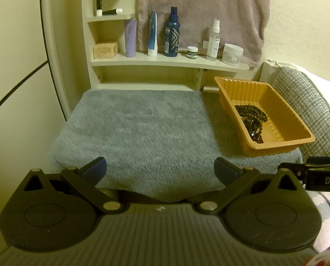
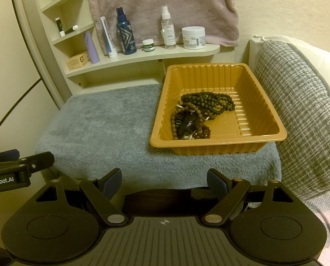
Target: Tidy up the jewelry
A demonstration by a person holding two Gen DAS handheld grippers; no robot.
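Observation:
An orange plastic tray point(image 2: 218, 144) stands on the right side of a grey towel point(image 2: 102, 119); it also shows in the left wrist view point(image 1: 273, 146). Inside it lie dark and brown bead strings point(image 2: 206, 104) and a dark shiny piece point(image 2: 187, 124), seen too in the left wrist view point(image 1: 252, 119). My left gripper point(image 1: 160, 168) is open and empty at the towel's near edge. My right gripper point(image 2: 164, 180) is open and empty, in front of the tray. Each gripper shows at the edge of the other's view.
A white shelf point(image 1: 165, 61) behind the towel holds several bottles, tubes and jars, with a pink towel point(image 1: 204, 11) hung above. A grey checked cushion point(image 2: 302, 110) lies right of the tray. A curved white frame point(image 1: 54, 66) stands at the left.

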